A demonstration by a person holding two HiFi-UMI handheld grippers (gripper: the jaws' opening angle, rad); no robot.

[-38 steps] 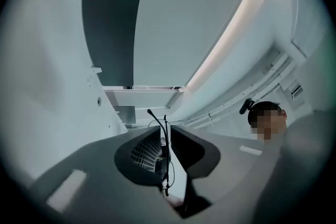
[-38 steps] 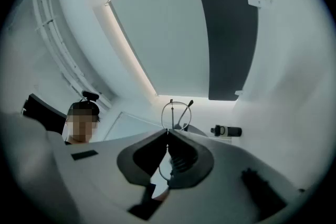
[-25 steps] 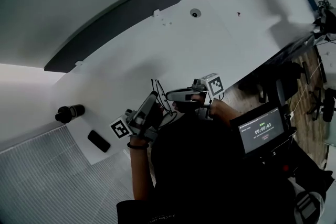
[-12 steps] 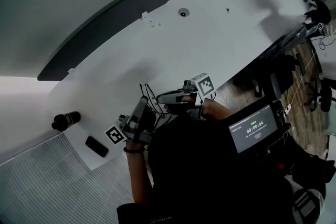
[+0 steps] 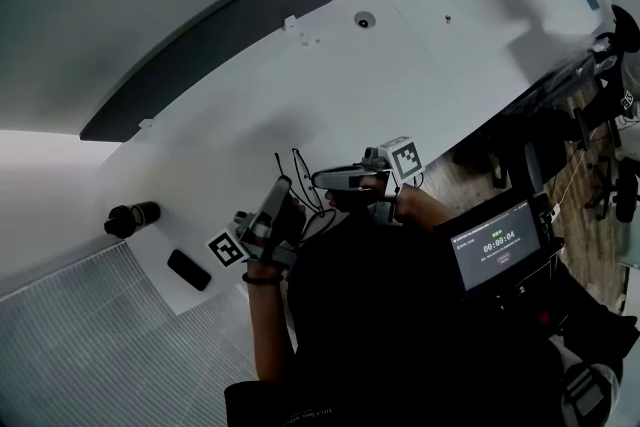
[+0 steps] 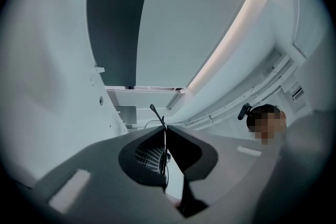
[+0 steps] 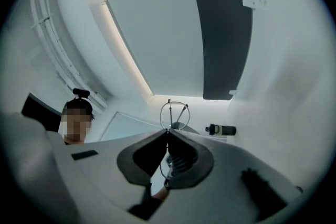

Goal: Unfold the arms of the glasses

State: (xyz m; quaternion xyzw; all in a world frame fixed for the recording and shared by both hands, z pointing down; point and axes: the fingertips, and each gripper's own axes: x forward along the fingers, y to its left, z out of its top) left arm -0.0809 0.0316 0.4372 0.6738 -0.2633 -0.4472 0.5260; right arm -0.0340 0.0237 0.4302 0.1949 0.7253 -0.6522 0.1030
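Observation:
Thin black wire glasses (image 5: 300,170) are held above the white table (image 5: 420,65), between my two grippers. My left gripper (image 5: 283,185) comes in from the lower left. Its jaws are closing, and they pinch a slim temple arm (image 6: 157,113) whose tip sticks out past them (image 6: 164,127). From the right, my right gripper (image 5: 320,181) is shut on the frame. In the right gripper view the round lens rim and the folded arms (image 7: 169,113) stand just beyond the meeting fingertips (image 7: 168,131).
A black bottle (image 5: 132,214) and a black phone (image 5: 188,269) lie at the table's left end; the bottle (image 7: 220,129) also shows in the right gripper view. A timer screen (image 5: 497,245) is at my right. A person (image 6: 265,109) sits across the room.
The left gripper's jaws have narrowed onto the glasses arm. Both hands stay where they were; only the head view has swayed a little.

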